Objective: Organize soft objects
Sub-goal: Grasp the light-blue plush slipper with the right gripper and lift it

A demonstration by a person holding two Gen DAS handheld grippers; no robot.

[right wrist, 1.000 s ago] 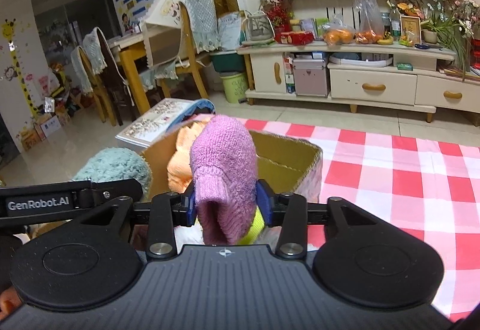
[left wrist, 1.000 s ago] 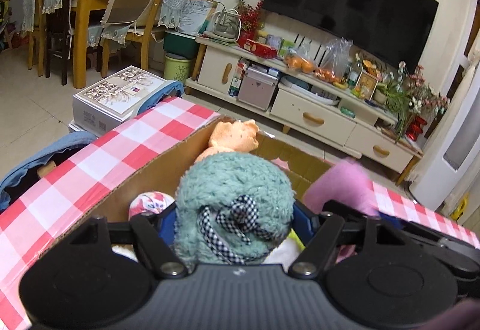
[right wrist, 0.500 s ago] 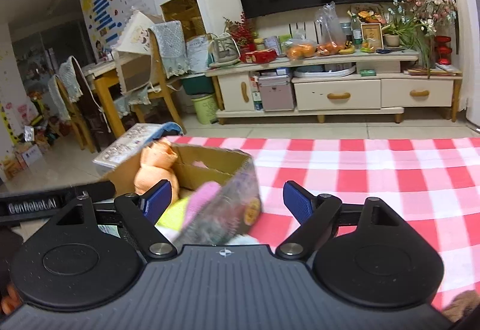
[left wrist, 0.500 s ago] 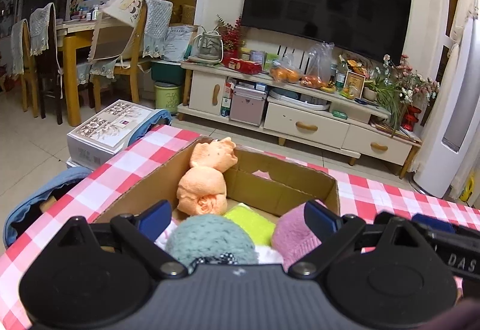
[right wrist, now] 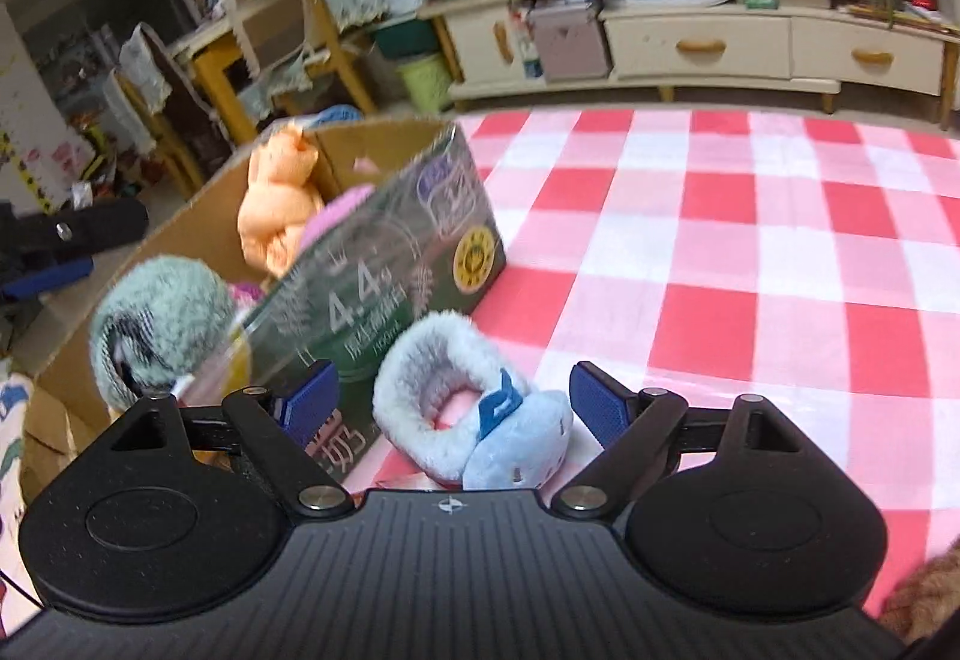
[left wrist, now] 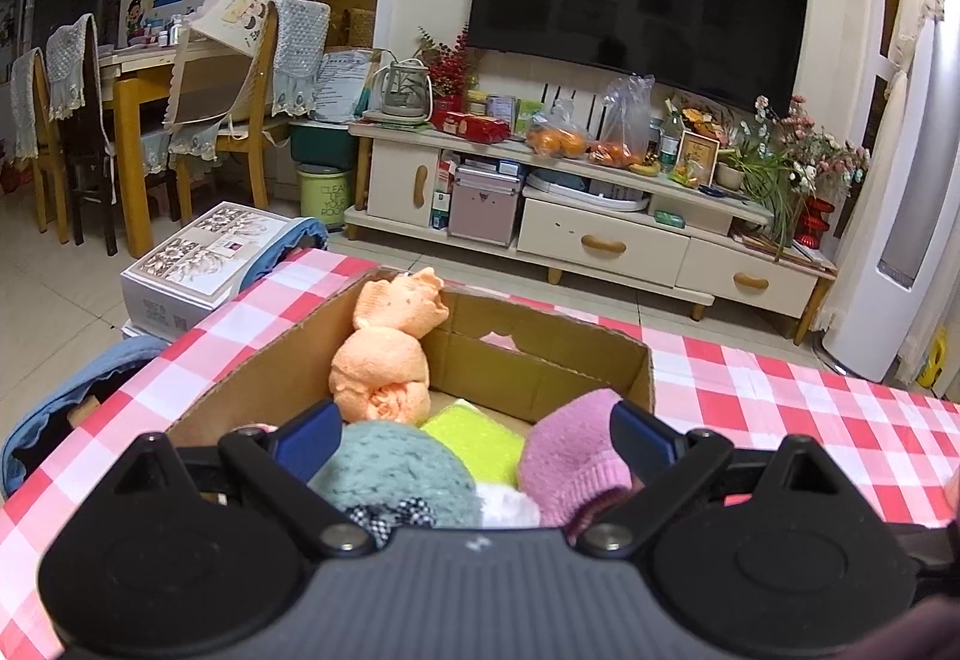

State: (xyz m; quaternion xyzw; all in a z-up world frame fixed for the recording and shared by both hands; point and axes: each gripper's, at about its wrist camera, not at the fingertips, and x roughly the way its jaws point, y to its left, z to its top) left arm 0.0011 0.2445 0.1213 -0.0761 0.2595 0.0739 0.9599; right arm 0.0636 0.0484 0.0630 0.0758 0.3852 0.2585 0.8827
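Note:
A cardboard box [left wrist: 540,360] stands on the red checked tablecloth. In it lie an orange soft toy [left wrist: 384,354], a teal fuzzy hat [left wrist: 390,468], a pink knitted hat [left wrist: 570,456] and a yellow-green piece [left wrist: 474,435]. My left gripper [left wrist: 474,435] is open and empty above the box. My right gripper [right wrist: 453,408] is open, its jaws on either side of a light blue fuzzy slipper [right wrist: 474,420] lying on the cloth beside the box [right wrist: 384,264]. The teal hat [right wrist: 162,318] and orange toy [right wrist: 279,204] show in the right wrist view too.
The checked table [right wrist: 750,252] stretches to the right of the box. A brown furry thing [right wrist: 924,594] shows at the right wrist view's lower right. Beyond the table stand a TV cabinet [left wrist: 600,234], chairs [left wrist: 240,120] and a white box [left wrist: 204,258] on the floor.
Both grippers opened and let the teal hat and the pink hat drop into the box. The left pulled back. The right swung down to the blue slipper beside the box.

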